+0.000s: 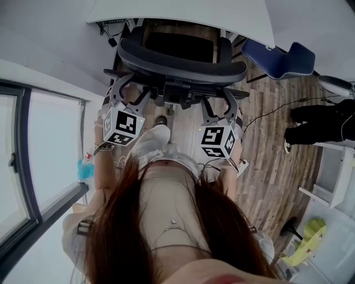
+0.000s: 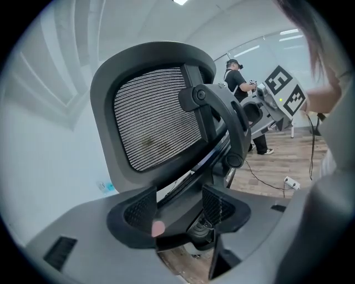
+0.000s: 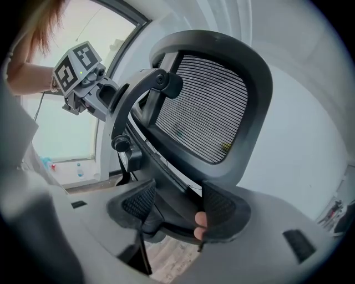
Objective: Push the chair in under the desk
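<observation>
A black mesh-back office chair [image 1: 183,61] stands with its seat partly under the white desk [image 1: 183,11] at the top of the head view. My left gripper [image 1: 133,89] holds the left side of the backrest frame and my right gripper [image 1: 219,105] holds the right side. In the left gripper view the chair's [image 2: 155,116] lower back rim lies between the jaws of the left gripper [image 2: 178,205], touching both. The right gripper view shows the same: the chair [image 3: 205,105] has its rim clamped by the right gripper [image 3: 178,208].
A blue chair [image 1: 277,58] stands right of the desk. A person in black [image 1: 321,122] stands at the right edge, with a cable [image 1: 272,113] across the wood floor. A window wall [image 1: 33,155] runs along the left. White shelving [image 1: 333,183] is at lower right.
</observation>
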{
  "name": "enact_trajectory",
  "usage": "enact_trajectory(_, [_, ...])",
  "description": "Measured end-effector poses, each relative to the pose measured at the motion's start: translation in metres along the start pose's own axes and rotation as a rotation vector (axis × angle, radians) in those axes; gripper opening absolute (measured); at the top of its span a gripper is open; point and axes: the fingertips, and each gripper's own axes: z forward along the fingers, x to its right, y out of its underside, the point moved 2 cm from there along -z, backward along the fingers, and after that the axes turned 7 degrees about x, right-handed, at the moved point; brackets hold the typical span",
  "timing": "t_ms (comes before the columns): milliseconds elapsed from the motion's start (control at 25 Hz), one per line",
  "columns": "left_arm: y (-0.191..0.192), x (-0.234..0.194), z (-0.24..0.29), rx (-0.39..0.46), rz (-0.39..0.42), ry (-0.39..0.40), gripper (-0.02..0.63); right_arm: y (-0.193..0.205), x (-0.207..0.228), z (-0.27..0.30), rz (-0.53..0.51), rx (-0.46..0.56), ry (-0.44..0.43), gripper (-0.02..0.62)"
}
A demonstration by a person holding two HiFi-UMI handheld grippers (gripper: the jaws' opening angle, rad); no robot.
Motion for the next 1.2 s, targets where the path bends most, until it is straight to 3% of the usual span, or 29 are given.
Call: enact_trajectory(1200, [0.004, -0.046, 0.044, 0.022, 0.029, 0.024, 0.244, -0.014, 0.018, 0.054, 0.012, -0.024, 0.040, 0.265])
